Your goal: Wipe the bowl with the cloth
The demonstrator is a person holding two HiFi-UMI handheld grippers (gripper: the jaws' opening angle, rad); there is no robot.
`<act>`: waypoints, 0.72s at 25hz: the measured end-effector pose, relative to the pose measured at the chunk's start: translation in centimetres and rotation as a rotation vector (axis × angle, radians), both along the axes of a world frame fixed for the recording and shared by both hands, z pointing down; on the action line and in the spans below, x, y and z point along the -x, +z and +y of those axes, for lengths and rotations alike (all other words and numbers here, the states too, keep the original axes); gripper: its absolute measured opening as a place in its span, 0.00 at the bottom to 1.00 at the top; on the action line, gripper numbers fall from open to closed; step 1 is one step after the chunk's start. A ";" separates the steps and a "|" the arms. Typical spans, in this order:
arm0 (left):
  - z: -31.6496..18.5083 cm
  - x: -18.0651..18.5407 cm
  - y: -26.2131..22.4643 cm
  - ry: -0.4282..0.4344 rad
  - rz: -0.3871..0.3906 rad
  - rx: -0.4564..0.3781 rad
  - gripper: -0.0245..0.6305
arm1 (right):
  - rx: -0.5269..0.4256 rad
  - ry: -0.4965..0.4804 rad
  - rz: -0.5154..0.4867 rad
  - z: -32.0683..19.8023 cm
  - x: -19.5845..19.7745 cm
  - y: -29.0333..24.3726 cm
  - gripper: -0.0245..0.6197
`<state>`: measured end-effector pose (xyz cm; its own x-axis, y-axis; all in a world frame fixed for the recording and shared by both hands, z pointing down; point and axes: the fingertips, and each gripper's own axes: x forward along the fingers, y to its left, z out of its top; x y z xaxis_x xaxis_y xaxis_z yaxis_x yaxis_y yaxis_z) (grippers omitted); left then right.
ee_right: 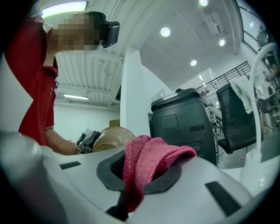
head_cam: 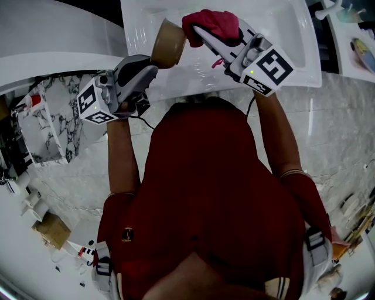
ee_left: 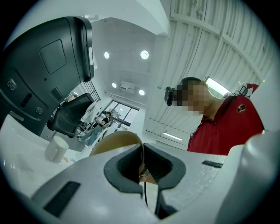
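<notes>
A pale, marble-veined floor (head_cam: 345,129) lies underfoot, with a white basin (head_cam: 287,29) at the far edge and a curved white counter (head_cam: 41,35) near a marbled cabinet (head_cam: 50,123) to the left. Overhead, the white ceiling carries round recessed lights (ee_left: 144,54), ribbed white panelling (ee_left: 210,48) and a long glowing strip light (ee_right: 65,8). A large dark grey machine (ee_right: 183,118), a black office chair (ee_right: 236,113) and a square white pillar (ee_right: 131,96) stand in the bright, open room

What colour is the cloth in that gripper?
The cloth is pinkish red, shown best in the right gripper view.
</notes>
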<state>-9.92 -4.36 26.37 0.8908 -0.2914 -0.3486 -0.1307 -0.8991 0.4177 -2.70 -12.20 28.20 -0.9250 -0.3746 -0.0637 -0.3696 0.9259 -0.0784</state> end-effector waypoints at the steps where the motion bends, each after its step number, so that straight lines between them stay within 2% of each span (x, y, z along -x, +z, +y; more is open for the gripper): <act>1: 0.0 0.1 -0.2 -0.002 0.013 -0.001 0.07 | 0.005 -0.004 0.000 0.0 0.0 0.2 0.08; 12: -0.3 1.2 -1.6 -0.038 0.123 -0.003 0.07 | 0.034 -0.050 0.005 1.4 1.3 1.4 0.08; 18: -0.9 1.5 -2.0 -0.084 0.158 0.006 0.07 | 0.059 -0.073 0.007 2.2 2.2 2.2 0.08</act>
